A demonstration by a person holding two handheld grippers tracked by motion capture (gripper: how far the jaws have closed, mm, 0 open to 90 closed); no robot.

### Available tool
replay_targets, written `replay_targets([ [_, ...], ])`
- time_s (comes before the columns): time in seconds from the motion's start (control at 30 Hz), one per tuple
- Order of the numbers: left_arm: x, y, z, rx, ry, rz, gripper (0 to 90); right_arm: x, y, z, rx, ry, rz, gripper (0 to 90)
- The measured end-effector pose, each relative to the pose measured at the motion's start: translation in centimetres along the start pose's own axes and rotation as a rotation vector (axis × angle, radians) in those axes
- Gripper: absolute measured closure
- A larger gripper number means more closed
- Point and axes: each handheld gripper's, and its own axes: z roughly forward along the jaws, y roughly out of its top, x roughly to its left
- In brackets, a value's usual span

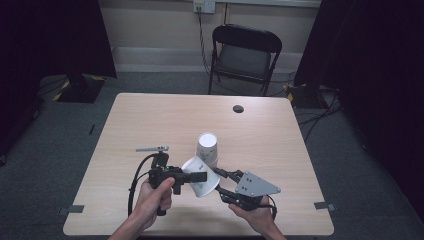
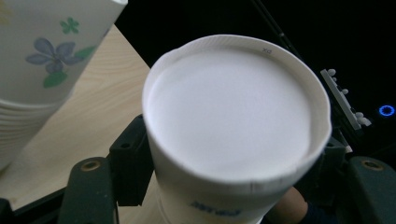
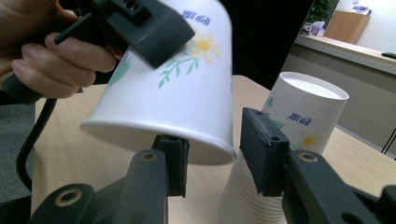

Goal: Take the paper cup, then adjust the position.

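Observation:
A white paper cup (image 1: pixel 205 187) printed with flowers is tipped on its side above the table's near edge, and my left gripper (image 1: pixel 196 177) is shut on it near its base. In the left gripper view the cup's flat bottom (image 2: pixel 229 107) faces the camera between the two jaws. My right gripper (image 1: pixel 220 183) reaches in from the right at the cup's mouth. In the right gripper view the cup's rim (image 3: pixel 219 149) lies between the open jaws, with a small gap to the right pad (image 3: pixel 261 149). A stack of upturned cups (image 1: pixel 207 147) stands just behind.
The wooden table (image 1: pixel 150 115) carries a small flat grey object (image 1: pixel 152 148) to the left of the stack and a dark round hole (image 1: pixel 238 108) near its far edge. A black folding chair (image 1: pixel 245 55) stands beyond the table. Cables run along the floor.

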Motion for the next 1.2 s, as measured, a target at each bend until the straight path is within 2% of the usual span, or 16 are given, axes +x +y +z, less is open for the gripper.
replay_targets([
  [0.3,0.14,-0.15,0.49,0.018,-0.001,-0.012,32.3,-0.09,0.01,0.08,0.008,0.007,0.004,67.5],
  [0.4,0.39,-0.3,0.55,0.024,-0.016,-0.033,31.8,-0.15,0.04,0.09,0.008,0.005,0.004,70.1],
  [0.57,0.52,-0.34,0.58,0.025,-0.026,-0.043,31.3,-0.25,-0.01,0.02,0.014,0.008,0.003,74.5],
  [0.83,0.54,-0.36,0.58,0.029,-0.039,-0.031,30.4,-0.22,0.0,0.03,0.01,0.005,-0.007,77.5],
  [0.93,0.5,-0.34,0.54,0.017,-0.052,-0.036,30.1,-0.28,-0.02,0.01,0.008,0.007,-0.009,81.2],
  [1.2,0.62,-0.27,0.27,0.011,-0.056,-0.038,27.2,-0.32,0.07,-0.04,0.0,0.019,-0.013,83.1],
])
